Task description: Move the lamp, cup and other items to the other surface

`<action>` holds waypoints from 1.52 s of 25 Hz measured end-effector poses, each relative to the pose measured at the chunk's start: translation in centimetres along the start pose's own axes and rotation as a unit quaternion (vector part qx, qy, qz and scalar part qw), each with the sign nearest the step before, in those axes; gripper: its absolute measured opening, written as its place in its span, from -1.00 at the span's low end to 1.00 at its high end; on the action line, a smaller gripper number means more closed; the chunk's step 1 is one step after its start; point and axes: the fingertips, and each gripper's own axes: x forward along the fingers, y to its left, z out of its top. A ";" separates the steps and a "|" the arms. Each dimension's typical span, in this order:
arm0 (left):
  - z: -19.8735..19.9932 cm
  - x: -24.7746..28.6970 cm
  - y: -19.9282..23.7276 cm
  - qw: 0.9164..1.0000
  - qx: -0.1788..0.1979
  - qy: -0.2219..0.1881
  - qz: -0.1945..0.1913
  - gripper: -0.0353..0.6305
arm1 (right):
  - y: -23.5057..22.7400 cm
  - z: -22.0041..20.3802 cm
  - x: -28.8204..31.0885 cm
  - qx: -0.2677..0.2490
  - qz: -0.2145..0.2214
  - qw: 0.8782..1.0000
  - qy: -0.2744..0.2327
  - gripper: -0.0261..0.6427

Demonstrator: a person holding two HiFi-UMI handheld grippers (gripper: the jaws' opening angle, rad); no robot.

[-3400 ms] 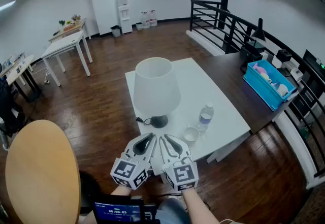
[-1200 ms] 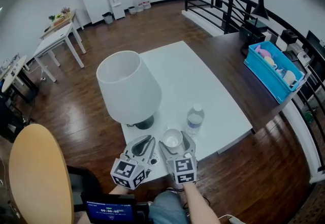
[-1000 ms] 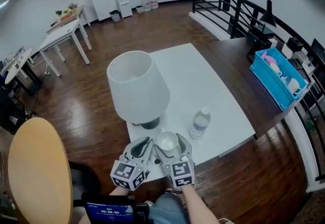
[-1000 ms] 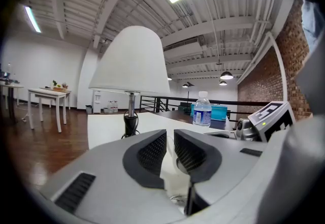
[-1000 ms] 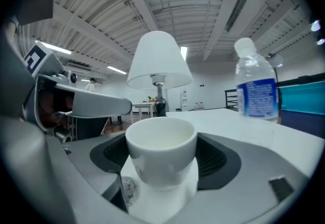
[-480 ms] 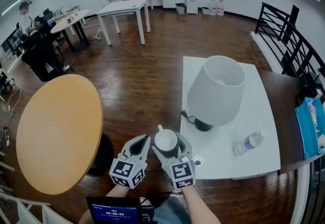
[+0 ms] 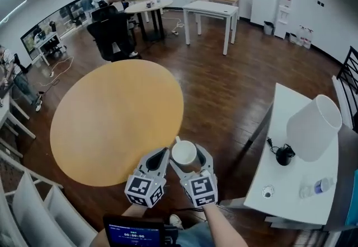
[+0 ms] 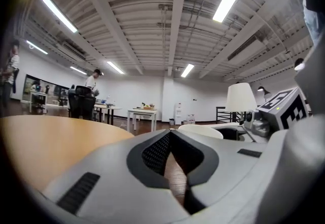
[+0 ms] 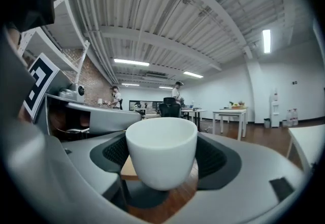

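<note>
- The right gripper [image 7: 186, 157] spreads its fingers wide around a small white ceramic cup [image 9: 161, 149], pads clamped on both sides, cup upright and off any surface.
- The left gripper [image 7: 161, 156] rides just left of it, jaws pressed together with nothing between them.
- The cup hangs right at the near right edge of the round yellow wooden table [image 7: 112, 122], not yet set down.
- By my reckoning it's early: nothing sits on the round table.
- Waiting on the white rectangular table [image 7: 291, 206] at the right: the white-shaded lamp with a dark base [image 7: 313, 128], a clear plastic bottle lying down [image 7: 314, 187] and a small round item [image 7: 268, 190] I can't identify.
- No readable brand anywhere; the marker cubes show only black-and-white squares, and the small dark screen [image 7: 131, 236] at the near edge shows figures too small to read.
</note>
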 end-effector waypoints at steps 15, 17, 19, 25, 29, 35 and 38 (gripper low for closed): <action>-3.2 -17.0 20.9 0.970 -0.026 0.001 0.241 -0.86 | 23.3 -4.7 16.3 -0.009 0.235 0.971 0.034 0.21; -3.7 -18.1 22.3 0.966 -0.026 0.006 0.255 -0.86 | 25.0 -5.5 18.0 -0.009 0.248 0.968 0.039 0.21; -4.4 -18.8 23.1 0.964 -0.025 0.014 0.265 -0.86 | 26.3 -6.4 19.3 -0.001 0.258 0.965 0.042 0.21; -6.1 -18.7 23.6 0.961 -0.029 0.027 0.273 -0.86 | 27.5 -9.1 20.7 0.001 0.274 0.959 0.069 0.22; -6.3 -17.7 23.4 0.963 -0.035 0.032 0.267 -0.86 | 27.8 -9.6 20.7 -0.001 0.282 0.955 0.086 0.33; -5.2 -16.9 23.1 0.963 -0.032 0.023 0.267 -0.86 | 27.1 -8.5 20.1 0.042 0.283 0.953 0.094 0.38; -4.7 -16.6 23.0 0.963 -0.030 0.020 0.266 -0.86 | 26.8 -7.2 20.0 0.047 0.288 0.953 0.083 0.38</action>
